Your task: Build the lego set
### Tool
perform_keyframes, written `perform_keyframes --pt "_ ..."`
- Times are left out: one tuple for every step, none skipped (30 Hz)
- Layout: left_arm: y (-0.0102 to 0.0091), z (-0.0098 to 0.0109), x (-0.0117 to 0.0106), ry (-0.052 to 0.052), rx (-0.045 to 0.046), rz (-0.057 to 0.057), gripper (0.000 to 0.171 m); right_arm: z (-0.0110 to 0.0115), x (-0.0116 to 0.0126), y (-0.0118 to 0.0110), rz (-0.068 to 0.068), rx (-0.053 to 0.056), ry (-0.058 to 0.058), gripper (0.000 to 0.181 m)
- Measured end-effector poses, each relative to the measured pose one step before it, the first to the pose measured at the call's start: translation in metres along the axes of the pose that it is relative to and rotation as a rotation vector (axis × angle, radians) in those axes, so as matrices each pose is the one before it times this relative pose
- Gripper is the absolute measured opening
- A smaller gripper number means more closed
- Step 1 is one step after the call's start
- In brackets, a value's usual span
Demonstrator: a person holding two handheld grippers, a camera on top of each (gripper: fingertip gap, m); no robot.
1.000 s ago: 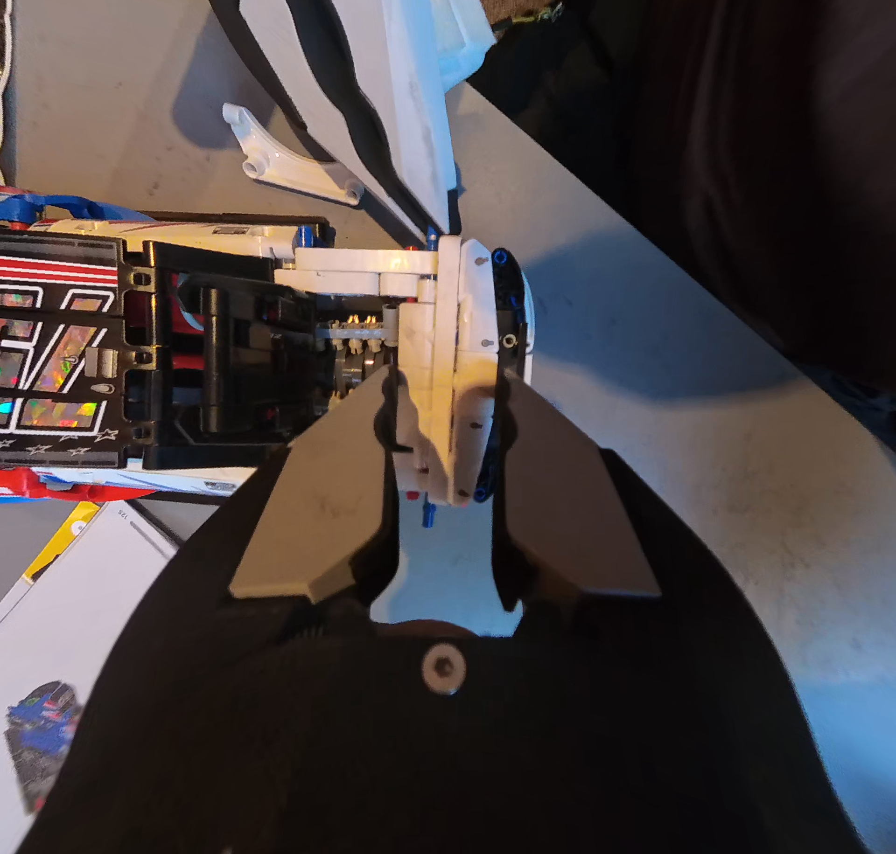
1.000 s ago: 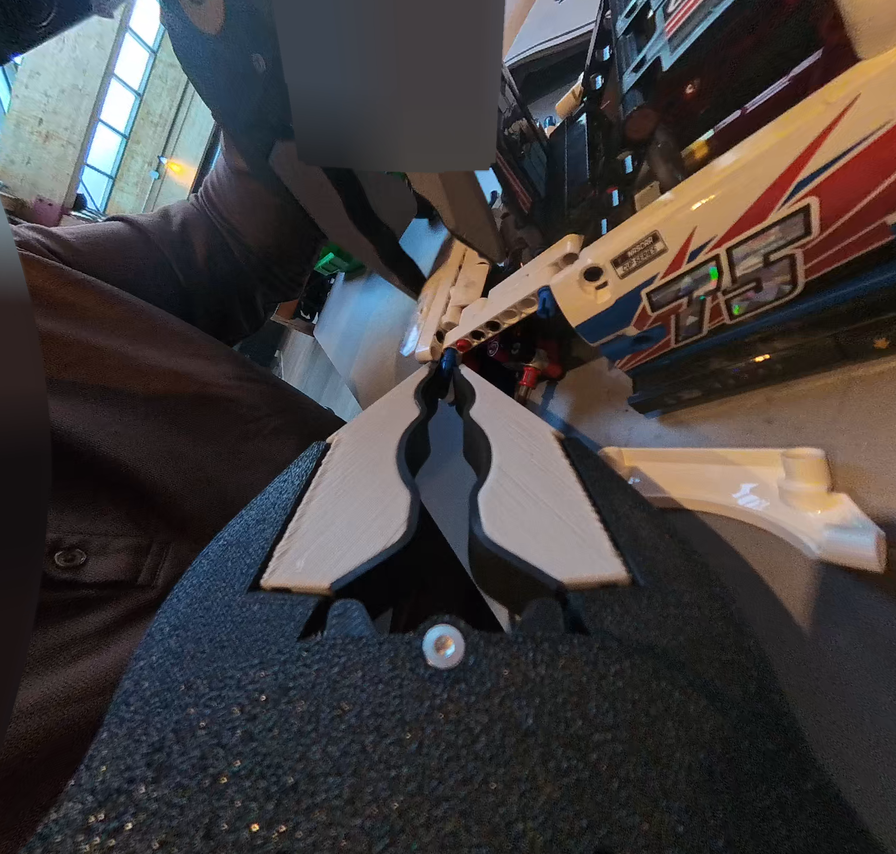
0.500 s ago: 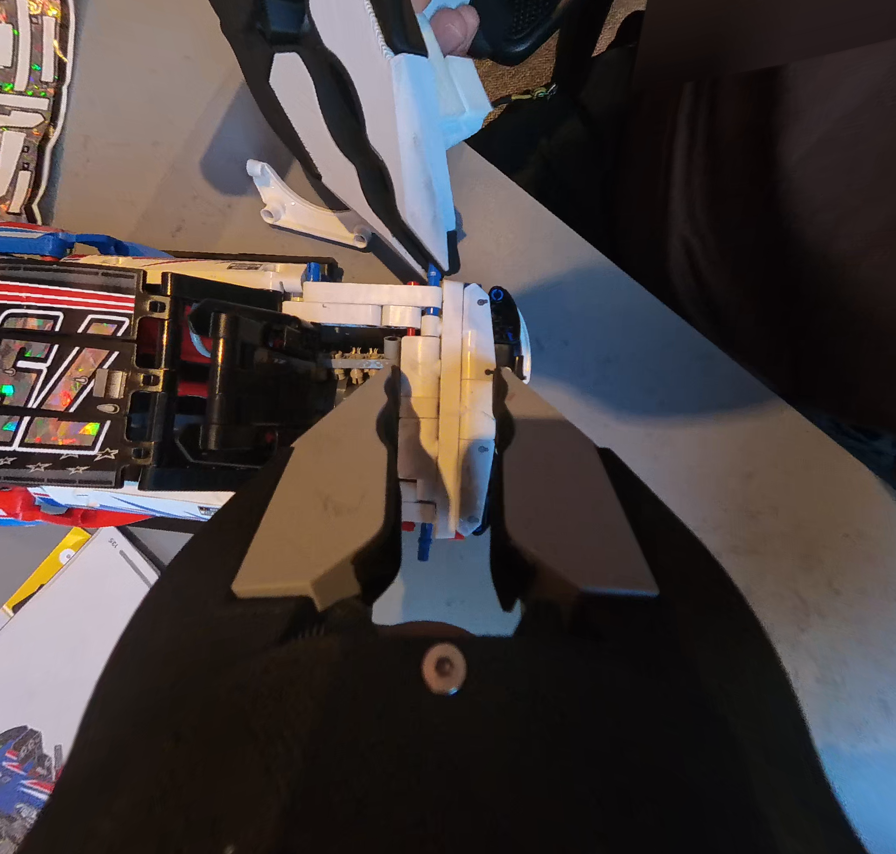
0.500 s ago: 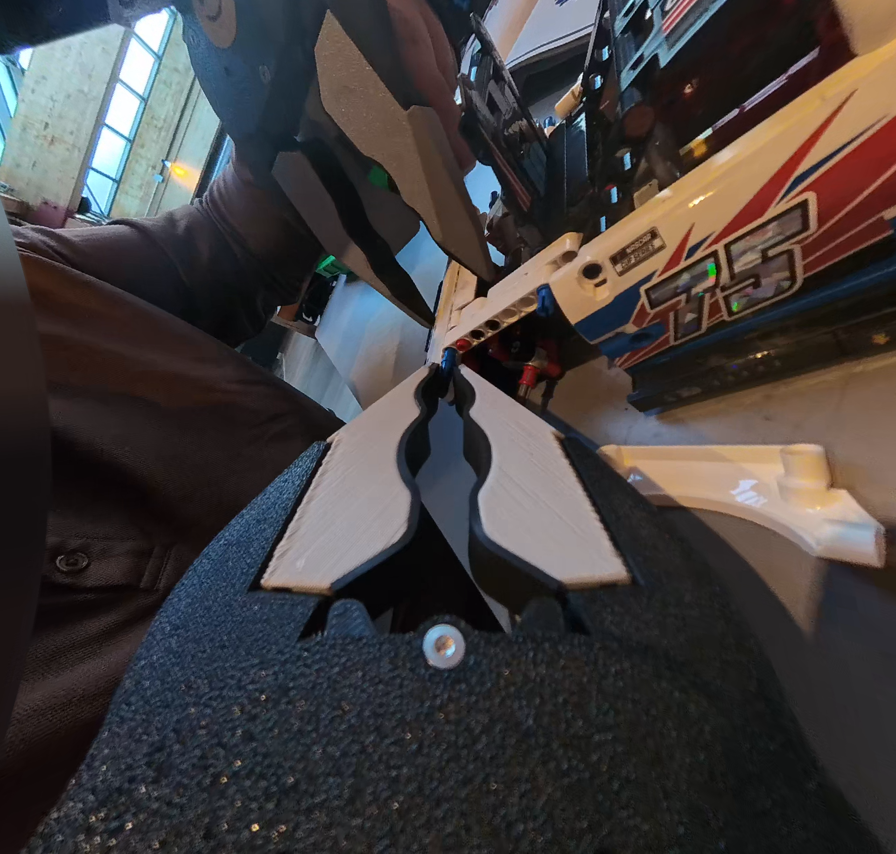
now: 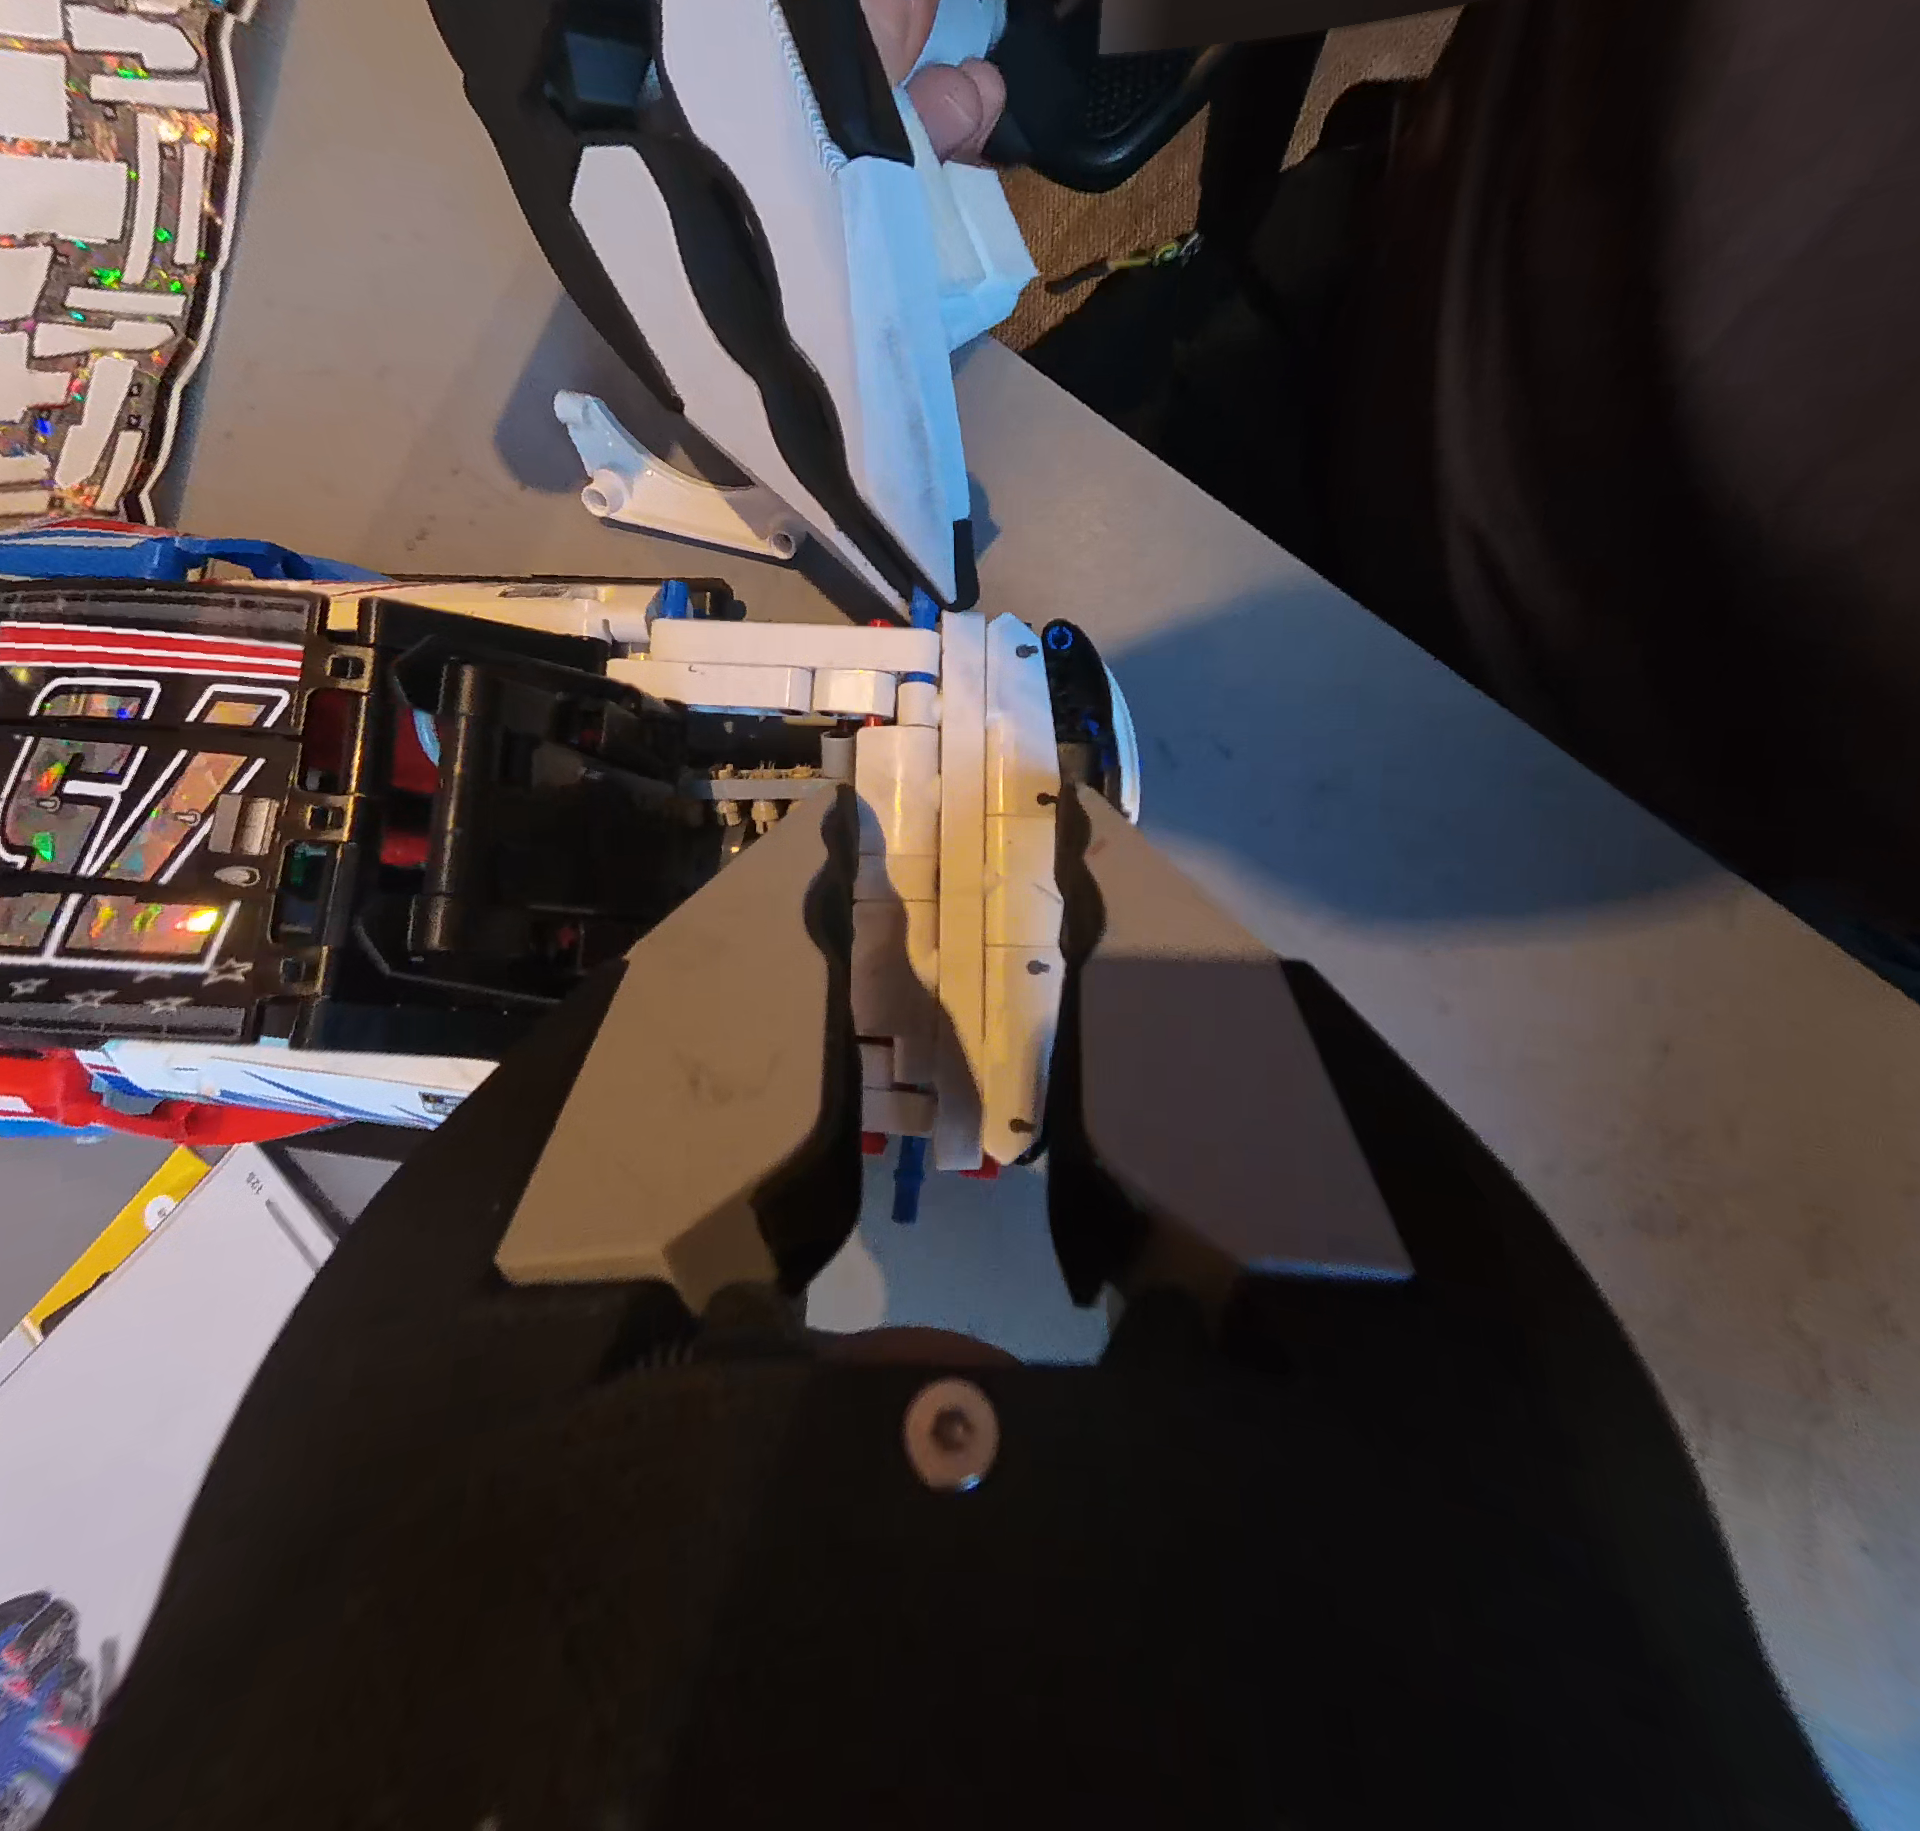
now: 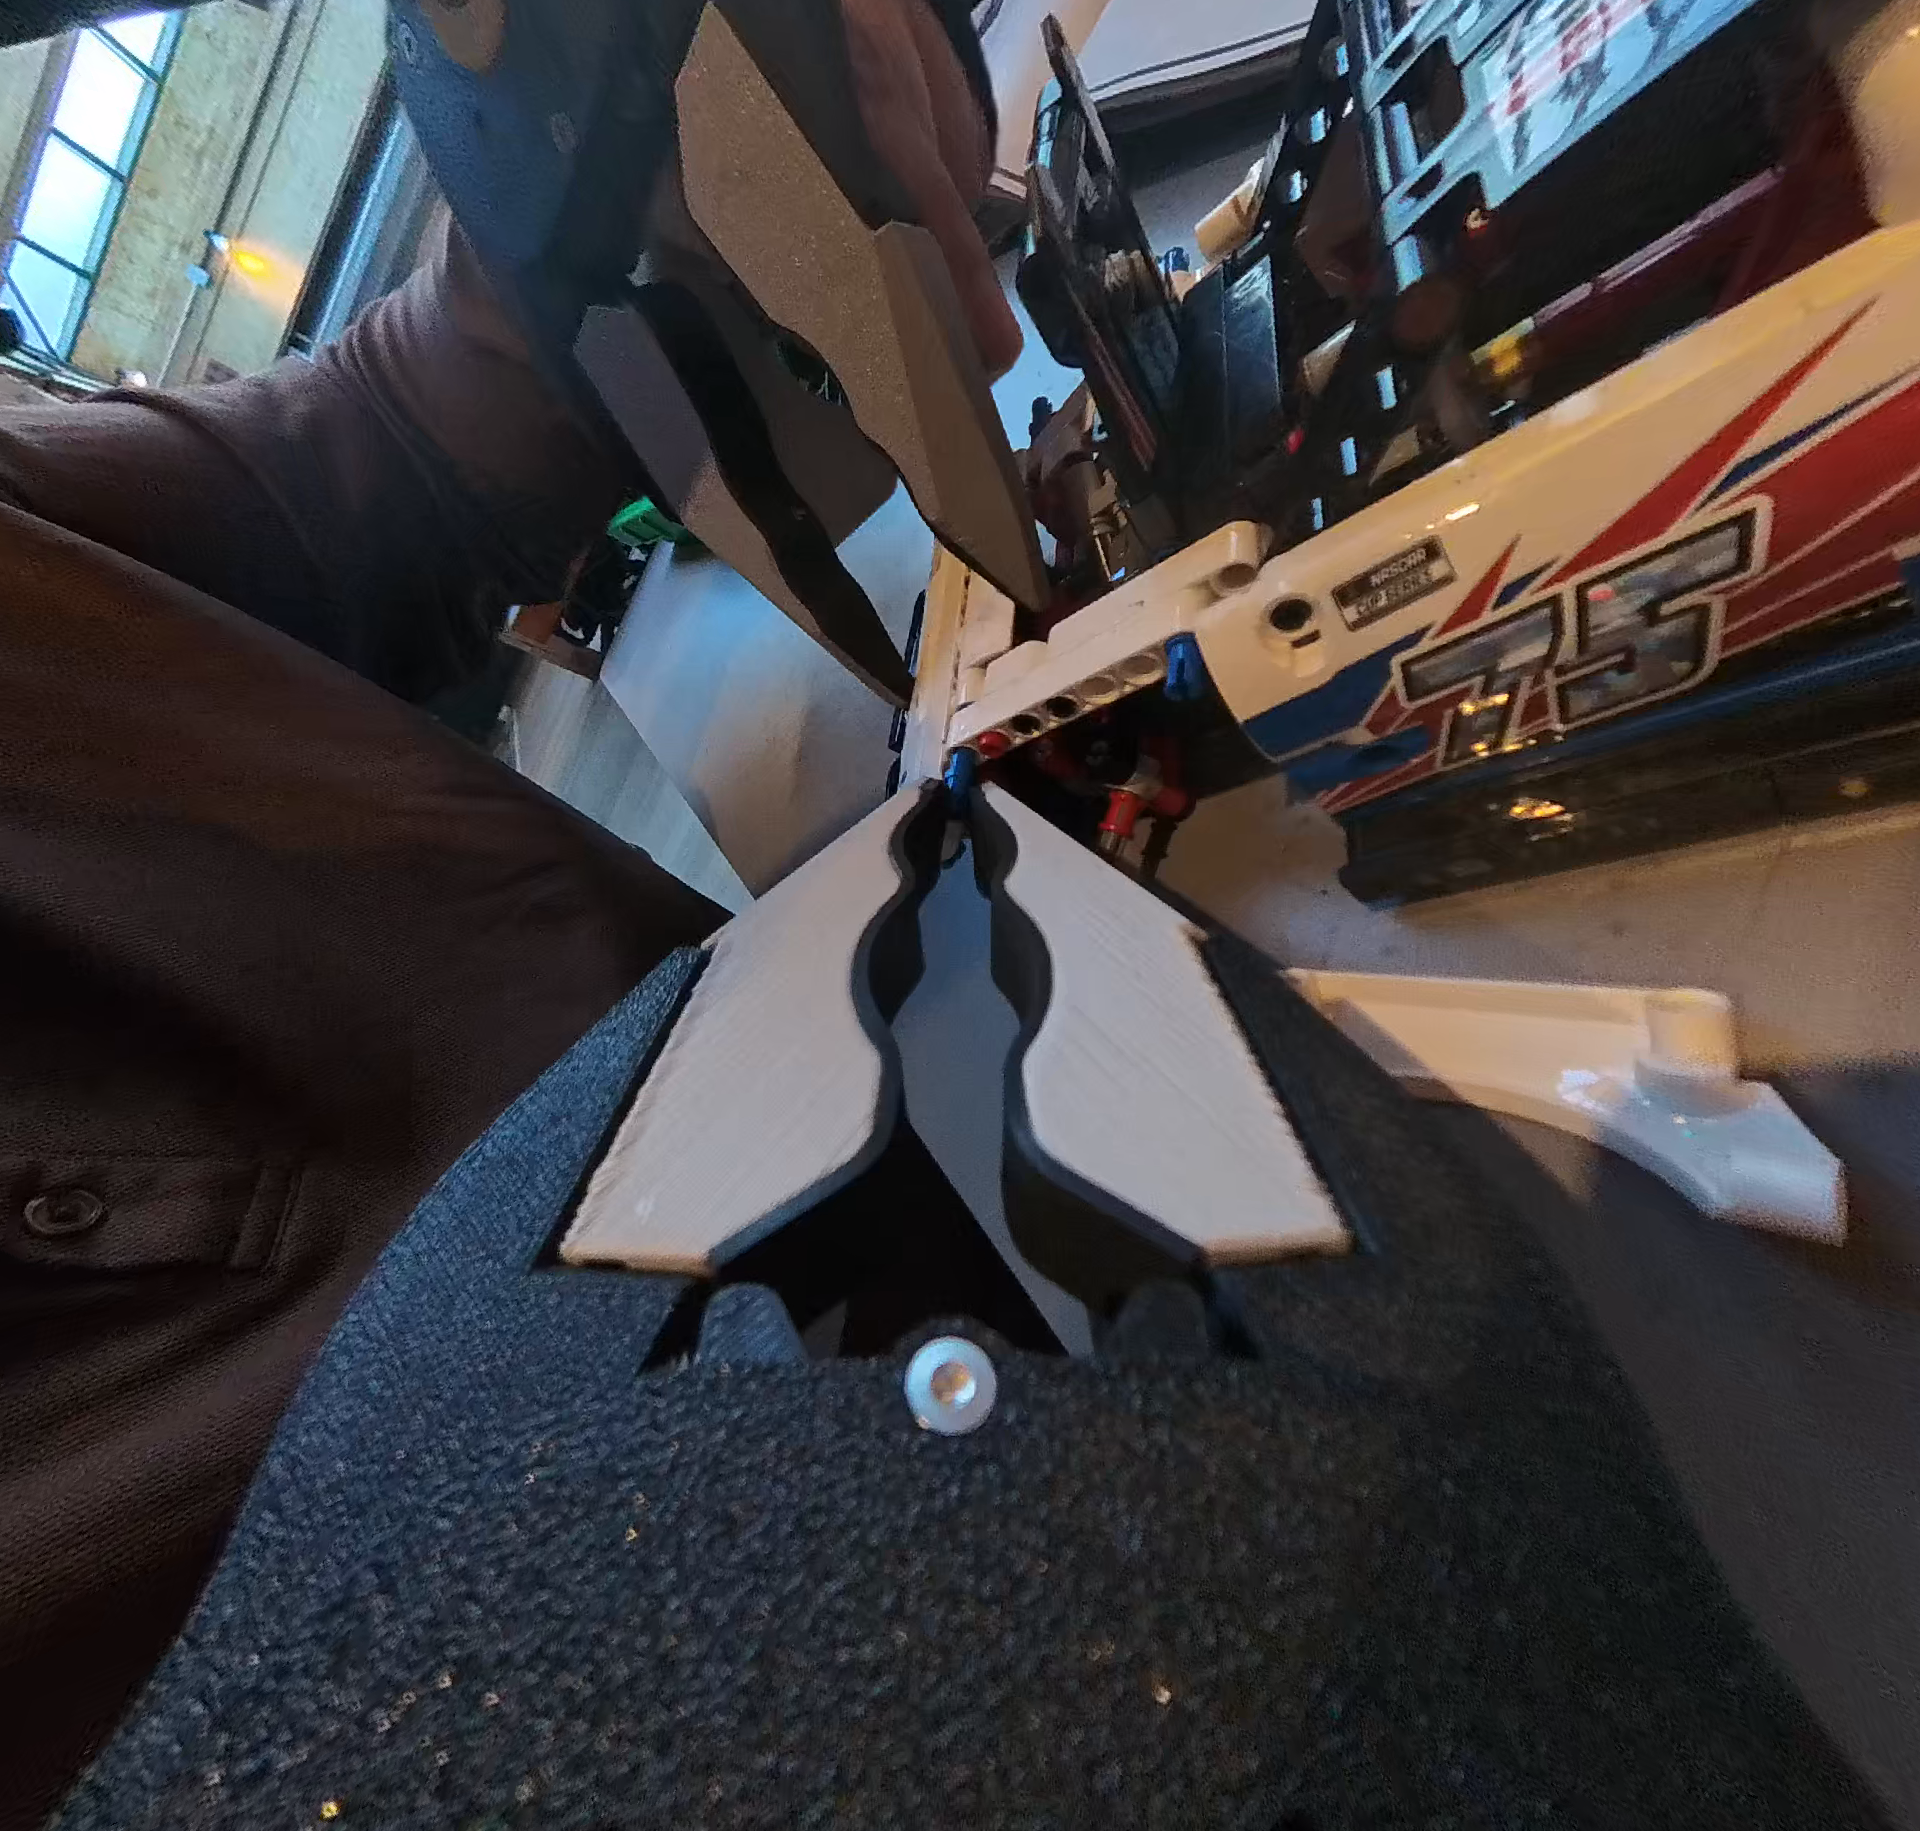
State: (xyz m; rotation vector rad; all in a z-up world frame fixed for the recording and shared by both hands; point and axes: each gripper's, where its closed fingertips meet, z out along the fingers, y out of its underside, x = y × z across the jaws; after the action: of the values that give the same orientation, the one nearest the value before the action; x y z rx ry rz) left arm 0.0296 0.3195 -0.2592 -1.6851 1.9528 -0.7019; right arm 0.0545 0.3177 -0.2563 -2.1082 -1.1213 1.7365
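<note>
Resting spot: lego car (image 5: 312,846) lies on the grey table (image 5: 1455,1054), its white end assembly (image 5: 977,877) near the table's edge.
Open room: bare tabletop beyond that end, up to the edge.
Left gripper (image 5: 956,805): fingers partly spread, clamped on either side of the white end assembly.
Right gripper (image 6: 954,794): fingertips nearly together, pinching a small blue pin (image 6: 958,769) at the assembly's corner.
Loose part: white curved panel (image 5: 675,493) lies on the table beside the car, apart from it.
Nearby: instruction booklet (image 5: 135,1366) and sticker sheet (image 5: 94,212).
</note>
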Motion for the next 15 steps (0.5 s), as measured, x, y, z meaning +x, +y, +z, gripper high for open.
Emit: perform_keyframes --pt "-0.00021 0.00012 -0.00003 0.0039 0.01453 0.0037 0.035 0.00018 -0.00003 0.00016 0.0033 -0.0050 -0.0028 0.004" --pt "-0.00033 0.00021 0.00005 0.0012 0.01112 0.0132 0.035 0.00002 0.00006 0.00008 0.0021 -0.0067 -0.0036 0.004" --pt "-0.00034 0.00006 -0.00003 0.0031 0.00891 0.0121 0.035 0.00005 0.00000 0.00028 0.0031 -0.0088 -0.0035 0.004" --pt "-0.00017 0.00016 0.00009 0.0078 0.00943 0.0087 0.035 0.00003 -0.00001 0.00028 0.0017 -0.0089 -0.0043 0.004" --pt "0.00003 0.00022 0.00017 0.0146 0.01261 0.0013 0.035 0.00019 0.00010 0.00007 0.0042 -0.0070 -0.0074 0.004" --pt "-0.00014 0.00026 0.00008 0.0171 0.01588 -0.0003 0.035 0.00021 0.00010 0.00010 0.0079 -0.0062 -0.0112 0.004" --pt "-0.00013 0.00025 0.00010 0.0164 0.01665 0.0001 0.035 0.00018 0.00002 0.00030 0.0062 -0.0078 -0.0131 0.004" --pt "-0.00017 0.00032 0.00006 0.0150 0.01130 -0.0033 0.035 0.00001 0.00024 0.00059 0.0083 -0.0098 -0.0132 0.003" --pt "-0.00016 0.00021 0.00004 0.0114 0.00636 -0.0006 0.035 0.00012 0.00057 0.00047 0.0077 -0.0109 -0.0090 0.003" --pt "-0.00035 0.00031 -0.00004 0.0073 0.00593 0.0032 0.034 0.00029 0.00056 0.00046 0.0039 -0.0104 -0.0040 0.003" --pt "-0.00043 0.00028 -0.00005 0.0034 0.00751 0.0022 0.034 0.00020 0.00059 0.00020 0.0002 -0.0078 -0.0004 0.003" --pt "-0.00083 0.00019 0.00000 -0.0002 0.01227 0.0019 0.034 0.00032 0.00093 0.00074 0.0014 -0.0067 0.0014 0.003" --pt "-0.00102 0.00057 -0.00002 -0.0013 0.01514 -0.0001 0.035 0.00070 0.00151 0.00146 0.0047 -0.0086 0.0018 0.003" --pt "-0.00078 0.00046 -0.00027 -0.0025 0.01636 0.0009 0.035 0.00052 0.00077 0.00086 0.0058 -0.0029 -0.0053 0.002" --pt "-0.00066 0.00027 -0.00010 -0.0038 0.01830 0.0035 0.035 0.00012 0.00002 0.00001 0.0026 0.0017 -0.0106 0.002"
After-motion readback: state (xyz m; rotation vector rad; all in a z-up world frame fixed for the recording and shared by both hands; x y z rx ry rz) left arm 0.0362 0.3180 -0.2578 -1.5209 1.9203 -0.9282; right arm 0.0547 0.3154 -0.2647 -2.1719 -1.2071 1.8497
